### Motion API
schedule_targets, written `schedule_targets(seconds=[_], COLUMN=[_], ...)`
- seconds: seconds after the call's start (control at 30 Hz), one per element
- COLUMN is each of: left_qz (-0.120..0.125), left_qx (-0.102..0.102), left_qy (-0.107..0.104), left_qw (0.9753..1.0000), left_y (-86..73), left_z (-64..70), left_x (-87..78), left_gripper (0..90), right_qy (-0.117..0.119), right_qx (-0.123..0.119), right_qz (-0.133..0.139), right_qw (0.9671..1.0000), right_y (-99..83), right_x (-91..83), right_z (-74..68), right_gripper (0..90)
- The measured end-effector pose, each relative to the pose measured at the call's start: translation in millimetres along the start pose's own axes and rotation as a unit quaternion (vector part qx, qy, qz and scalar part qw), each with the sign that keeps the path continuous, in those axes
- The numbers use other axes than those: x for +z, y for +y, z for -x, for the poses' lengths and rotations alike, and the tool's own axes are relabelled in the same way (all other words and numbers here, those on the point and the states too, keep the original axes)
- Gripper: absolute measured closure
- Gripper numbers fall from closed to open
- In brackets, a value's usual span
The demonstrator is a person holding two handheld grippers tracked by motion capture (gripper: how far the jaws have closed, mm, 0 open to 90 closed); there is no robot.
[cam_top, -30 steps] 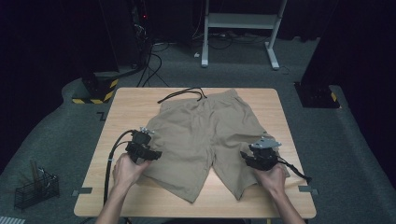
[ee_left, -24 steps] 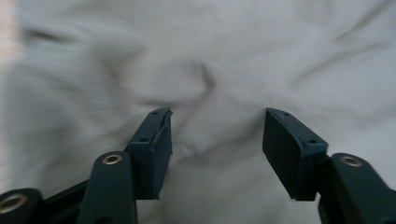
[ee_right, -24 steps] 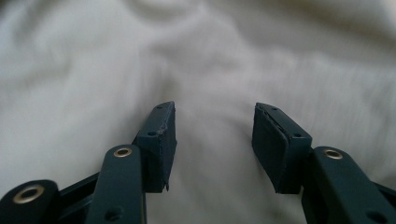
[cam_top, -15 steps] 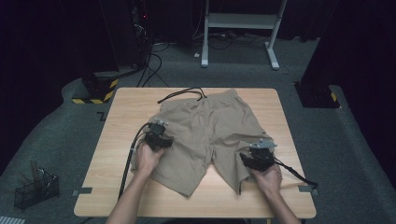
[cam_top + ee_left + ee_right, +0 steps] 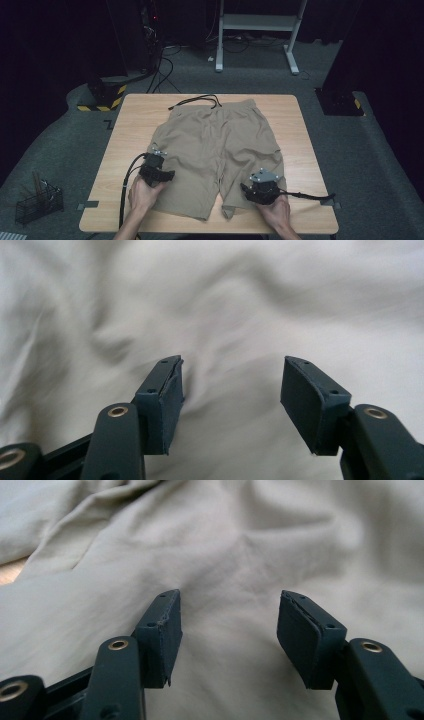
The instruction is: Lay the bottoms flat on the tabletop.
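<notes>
On the bare floor at the far left stands a black wire basket (image 5: 37, 202) holding upright sticks. The light wooden rectangular table (image 5: 132, 117) carries 1 pair of khaki fabric shorts (image 5: 217, 142), spread flat near its centre, waistband toward the far edge and both legs toward the person. A black drawstring cord (image 5: 195, 99) trails off the waistband onto the wood.

The left gripper (image 5: 159, 172) sits over the outer edge of the left leg, held in the left hand (image 5: 145, 192). In the left gripper view its 2 jaws stand well apart above creased cloth, with nothing between them.

The right gripper (image 5: 260, 187) rests over the hem of the right leg, held in the right hand (image 5: 274, 212). In the right gripper view its 2 jaws are likewise spread wide over the fabric, gripping nothing.
</notes>
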State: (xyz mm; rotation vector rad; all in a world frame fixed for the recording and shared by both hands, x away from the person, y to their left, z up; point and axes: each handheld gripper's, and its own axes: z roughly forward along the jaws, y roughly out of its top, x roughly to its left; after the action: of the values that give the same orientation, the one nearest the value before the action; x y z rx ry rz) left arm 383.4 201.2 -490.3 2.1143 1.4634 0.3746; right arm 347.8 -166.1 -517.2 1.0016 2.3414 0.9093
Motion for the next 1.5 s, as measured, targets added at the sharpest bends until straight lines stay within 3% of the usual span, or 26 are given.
schedule_targets(seconds=[0.03, 0.07, 0.13, 0.17, 0.27, 0.33, 0.4, 0.5, 0.57, 0.67, 0.7, 0.77, 0.87, 0.97, 1.03, 1.13, 1.23, 1.3, 1.37, 1.47, 1.5], left_qz=[0.014, 0.029, 0.051, 0.053, 0.04, 0.024, 0.042, 0.049, 0.041, 0.036, 0.029, 0.039, 0.083, 0.094, 0.095, 0.096, 0.092, 0.082, 0.09, 0.106, 0.114], left_qx=[0.008, 0.012, 0.026, 0.029, 0.034, 0.04, 0.036, 0.031, 0.034, 0.035, 0.028, 0.018, 0.005, 0.01, 0.012, -0.001, -0.004, -0.004, 0.006, 0.007, 0.009], left_qy=[-0.002, -0.011, -0.026, -0.029, -0.032, -0.025, -0.025, -0.019, -0.01, -0.017, -0.025, -0.036, -0.047, -0.045, -0.039, -0.046, -0.044, -0.032, -0.023, -0.024, -0.024], left_qw=[0.9999, 0.9994, 0.998, 0.9977, 0.9981, 0.9986, 0.9982, 0.9981, 0.9985, 0.9986, 0.9989, 0.9984, 0.9954, 0.9945, 0.9946, 0.9943, 0.9948, 0.9961, 0.9957, 0.994, 0.9931], left_y=[2.5, 6.6, 15.6, 17.6, 19.6, 14.4, 5.0, -8.1, -18.1, -27.9, -28.4, -26.7, -15.4, -0.1, 6.7, 11.6, 12.8, 10.9, 5.5, -6.3, -10.1], left_z=[2.2, 5.9, 13.1, 14.4, 13.8, 10.8, 8.4, 1.6, -1.1, -4.6, -6.2, -7.6, -5.3, 1.7, 6.9, 10.5, 13.8, 14.5, 14.4, 13.6, 13.6], left_x=[-1.4, -1.5, 4.1, 7.5, 24.3, 31.3, 28.7, 20.4, 12.1, 3.9, 1.6, -1.7, -8.6, -5.6, 4.6, 19.3, 32.6, 39.2, 38.5, 34.2, 33.7], left_gripper=[41.3, 39.9, 37.8, 37.8, 37.7, 36.6, 38.1, 40.5, 41.1, 38.8, 37.9, 36.4, 35.5, 34.1, 33.6, 33.3, 33.5, 33.5, 34.5, 35.4, 35.6], right_qy=[-0.014, -0.016, 0.005, 0.015, -0.004, 0.008, 0.017, 0.027, 0.034, 0.021, 0.013, -0.019, -0.028, -0.042, -0.035, 0.004, 0.008, 0.007, -0.005, 0.002, 0.011], right_qx=[-0.017, -0.013, 0.026, 0.048, 0.062, 0.07, 0.066, 0.054, 0.047, 0.06, 0.06, 0.057, 0.067, 0.064, 0.058, 0.076, 0.082, 0.083, 0.067, 0.069, 0.077], right_qz=[0.013, 0.024, 0.042, 0.033, 0.009, -0.016, -0.014, -0.019, -0.015, -0.018, -0.024, -0.03, 0.012, 0.031, 0.049, 0.056, 0.048, 0.039, 0.019, -0.012, 0.002], right_qw=[0.9997, 0.9995, 0.9988, 0.9982, 0.998, 0.9974, 0.9976, 0.998, 0.9982, 0.9978, 0.9978, 0.9977, 0.9973, 0.9966, 0.9965, 0.9955, 0.9954, 0.9958, 0.9976, 0.9975, 0.997], right_y=[1.7, 2.9, 6.2, 6.5, -2.7, -8.9, -16.5, -25.3, -35.6, -47.8, -48.0, -43.2, -26.0, -1.1, 15.5, 27.8, 31.6, 32.0, 28.2, 15.2, 9.9], right_x=[-5.6, -9.8, -20.4, -21.2, -14.0, -5.8, -3.9, -14.2, -23.1, -35.0, -36.7, -37.7, -40.0, -41.6, -39.3, -20.5, 1.1, 13.1, 22.5, 29.1, 28.0], right_z=[-1.9, 0.1, 18.5, 29.4, 55.9, 64.6, 67.3, 70.2, 75.2, 82.5, 83.6, 80.3, 75.6, 69.6, 66.1, 65.7, 64.5, 63.4, 60.8, 58.9, 60.2], right_gripper=[43.2, 43.5, 43.5, 43.1, 45.3, 45.4, 45.6, 45.5, 45.4, 44.8, 44.4, 44.2, 44.0, 42.9, 41.6, 39.4, 39.4, 39.5, 39.9, 39.5, 39.4])
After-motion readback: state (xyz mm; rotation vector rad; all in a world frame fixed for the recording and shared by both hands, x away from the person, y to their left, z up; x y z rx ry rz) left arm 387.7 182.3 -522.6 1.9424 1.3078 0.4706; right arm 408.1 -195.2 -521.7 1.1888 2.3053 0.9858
